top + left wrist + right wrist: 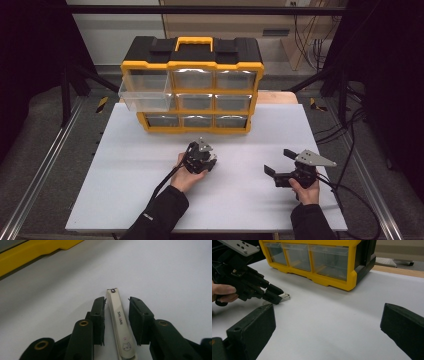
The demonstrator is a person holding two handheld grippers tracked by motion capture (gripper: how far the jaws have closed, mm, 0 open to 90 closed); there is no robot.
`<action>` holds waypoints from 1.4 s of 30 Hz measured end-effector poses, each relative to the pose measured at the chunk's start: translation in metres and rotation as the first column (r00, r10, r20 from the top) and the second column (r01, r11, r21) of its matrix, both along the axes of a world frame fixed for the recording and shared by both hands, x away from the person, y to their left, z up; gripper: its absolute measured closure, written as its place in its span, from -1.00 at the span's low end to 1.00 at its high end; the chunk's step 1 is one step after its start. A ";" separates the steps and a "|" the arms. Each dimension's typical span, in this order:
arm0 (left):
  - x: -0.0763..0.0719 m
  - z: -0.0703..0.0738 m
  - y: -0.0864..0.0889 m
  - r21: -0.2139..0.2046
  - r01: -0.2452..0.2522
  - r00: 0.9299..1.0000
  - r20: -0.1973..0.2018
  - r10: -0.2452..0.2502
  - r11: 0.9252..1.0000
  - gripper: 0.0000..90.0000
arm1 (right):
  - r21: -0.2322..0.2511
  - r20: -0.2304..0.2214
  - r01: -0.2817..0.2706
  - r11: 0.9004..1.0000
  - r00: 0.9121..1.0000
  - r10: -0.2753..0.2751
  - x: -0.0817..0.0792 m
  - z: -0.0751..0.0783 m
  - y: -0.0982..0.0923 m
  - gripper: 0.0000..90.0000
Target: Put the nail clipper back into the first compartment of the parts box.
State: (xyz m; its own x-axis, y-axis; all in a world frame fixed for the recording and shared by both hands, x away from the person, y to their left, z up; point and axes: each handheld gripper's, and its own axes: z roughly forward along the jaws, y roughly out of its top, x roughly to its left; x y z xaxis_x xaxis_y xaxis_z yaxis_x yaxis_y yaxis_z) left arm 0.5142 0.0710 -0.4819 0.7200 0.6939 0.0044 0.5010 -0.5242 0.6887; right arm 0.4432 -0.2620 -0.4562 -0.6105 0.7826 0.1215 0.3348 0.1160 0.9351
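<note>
Now, with the left gripper (116,315) straddling the nail clipper (120,325) flat on the desk (240,190), jaws not yet pinching, center both pads on its sides before squeezing, while the right gripper (327,332) rests released, well apart.

on the white nail clipper (120,325) we read "shi", a red character, then "an", printed lengthwise along its lever; below the lettering we see a small cat-face drawing. we can read no other text.
</note>
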 end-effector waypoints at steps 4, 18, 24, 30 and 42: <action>0.001 0.001 0.000 0.005 -0.002 1.000 -0.006 0.002 1.000 0.56 | -0.001 -0.003 0.002 1.000 1.000 -0.002 0.000 0.000 0.000 -0.99; 0.001 0.002 -0.004 0.021 0.007 1.000 -0.015 -0.006 1.000 0.69 | -0.001 -0.005 0.002 1.000 1.000 -0.002 0.000 0.000 0.000 -0.99; 0.001 0.003 -0.004 0.020 0.005 1.000 -0.019 -0.004 1.000 0.70 | -0.001 -0.004 0.001 1.000 1.000 -0.001 0.000 0.000 0.000 -0.99; 0.002 0.003 -0.003 0.020 0.010 1.000 -0.020 -0.009 1.000 0.70 | 0.000 -0.004 0.001 1.000 1.000 -0.001 0.000 0.000 0.000 -0.99; -0.002 0.009 -0.002 0.000 0.024 1.000 -0.017 -0.024 1.000 0.70 | 0.001 -0.004 -0.001 1.000 1.000 0.001 0.000 0.000 0.000 -0.99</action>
